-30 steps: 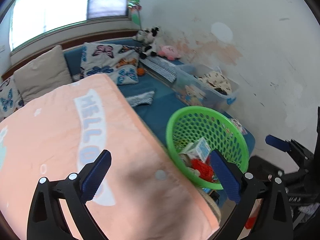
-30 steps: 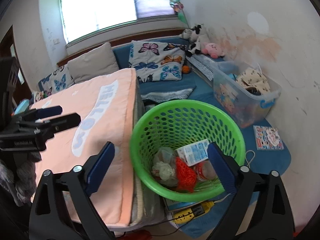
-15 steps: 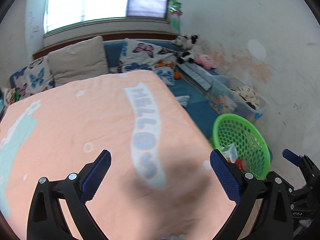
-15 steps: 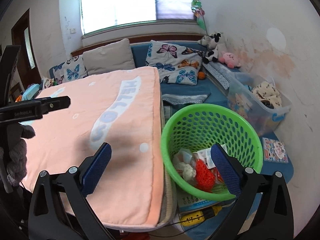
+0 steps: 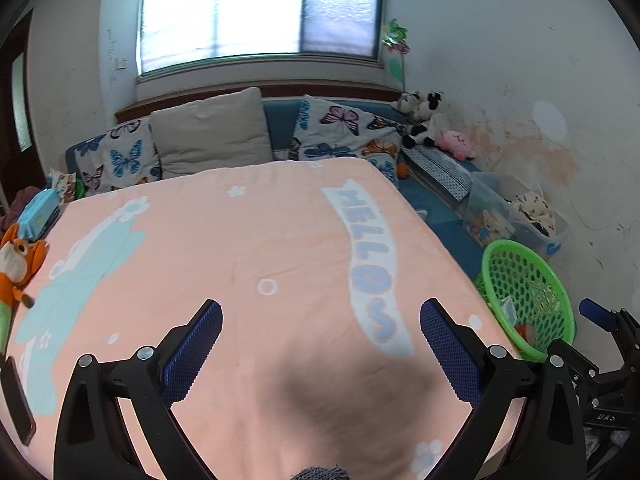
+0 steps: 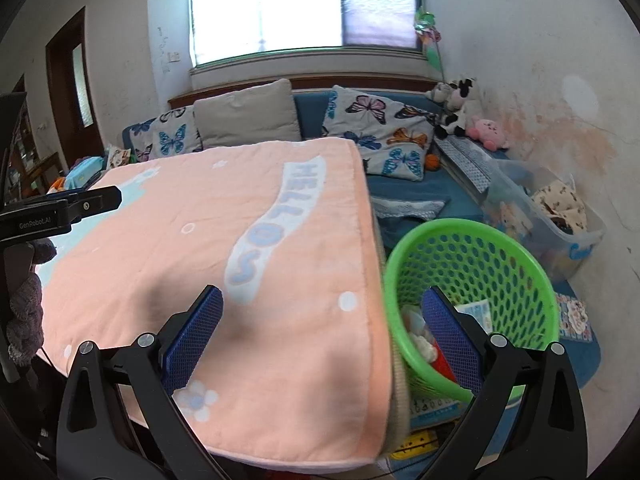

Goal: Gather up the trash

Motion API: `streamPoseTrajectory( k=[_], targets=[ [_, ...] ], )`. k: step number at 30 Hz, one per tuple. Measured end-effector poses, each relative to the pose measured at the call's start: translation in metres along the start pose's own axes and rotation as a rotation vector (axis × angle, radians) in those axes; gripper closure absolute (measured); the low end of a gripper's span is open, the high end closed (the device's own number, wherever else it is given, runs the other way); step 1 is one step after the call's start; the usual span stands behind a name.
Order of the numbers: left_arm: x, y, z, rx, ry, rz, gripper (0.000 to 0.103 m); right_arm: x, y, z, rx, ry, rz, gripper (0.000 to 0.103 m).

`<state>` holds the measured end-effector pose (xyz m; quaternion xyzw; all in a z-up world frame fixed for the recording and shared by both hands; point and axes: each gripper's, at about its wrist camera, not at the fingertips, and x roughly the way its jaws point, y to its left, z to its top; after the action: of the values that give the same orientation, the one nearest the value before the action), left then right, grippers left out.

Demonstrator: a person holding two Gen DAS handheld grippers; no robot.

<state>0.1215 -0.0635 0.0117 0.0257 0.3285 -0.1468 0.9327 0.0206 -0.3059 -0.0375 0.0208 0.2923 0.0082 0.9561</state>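
Observation:
A green perforated basket [image 6: 472, 280] stands on the floor at the right edge of a table covered by a peach "HELLO" blanket [image 6: 240, 248]. It holds several pieces of trash, among them a white carton [image 6: 476, 312]. The basket also shows in the left wrist view [image 5: 528, 296]. My left gripper [image 5: 320, 344] is open and empty above the blanket. My right gripper [image 6: 322, 332] is open and empty over the blanket's right edge, beside the basket. Each gripper shows at the edge of the other's view.
A blue sofa with butterfly cushions [image 5: 344, 132] and plush toys [image 5: 420, 120] runs along the back. A clear storage bin [image 6: 552, 220] stands by the right wall. An orange plush toy [image 5: 16, 264] and a dark phone [image 5: 16, 400] lie at the blanket's left edge.
Both grippers have swung left and away from the basket toward the blanket-covered table. Both stay open and empty.

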Motion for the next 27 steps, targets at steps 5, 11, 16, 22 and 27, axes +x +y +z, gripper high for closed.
streamPoseTrajectory(
  k=[5, 11, 16, 22, 27],
  targets=[
    [-0.008, 0.013, -0.009, -0.031, -0.017, 0.034, 0.007, 0.003, 0.007, -0.002, 0.021, 0.000, 0.028, 0.004],
    [-0.018, 0.017, -0.016, -0.048, -0.053, 0.050, 0.007, 0.005, 0.014, -0.007, 0.011, 0.005, 0.032, 0.004],
    [-0.024, 0.014, -0.019, -0.032, -0.076, 0.070, 0.007, 0.003, 0.015, -0.007, 0.010, -0.006, 0.028, 0.004],
    [-0.024, 0.013, -0.023, -0.027, -0.072, 0.080, 0.007, -0.003, 0.011, -0.009, 0.015, -0.022, 0.025, 0.004],
    [-0.024, 0.009, -0.026, -0.014, -0.072, 0.091, 0.007, -0.004, 0.010, -0.010, 0.017, -0.025, 0.027, 0.004]
  ],
)
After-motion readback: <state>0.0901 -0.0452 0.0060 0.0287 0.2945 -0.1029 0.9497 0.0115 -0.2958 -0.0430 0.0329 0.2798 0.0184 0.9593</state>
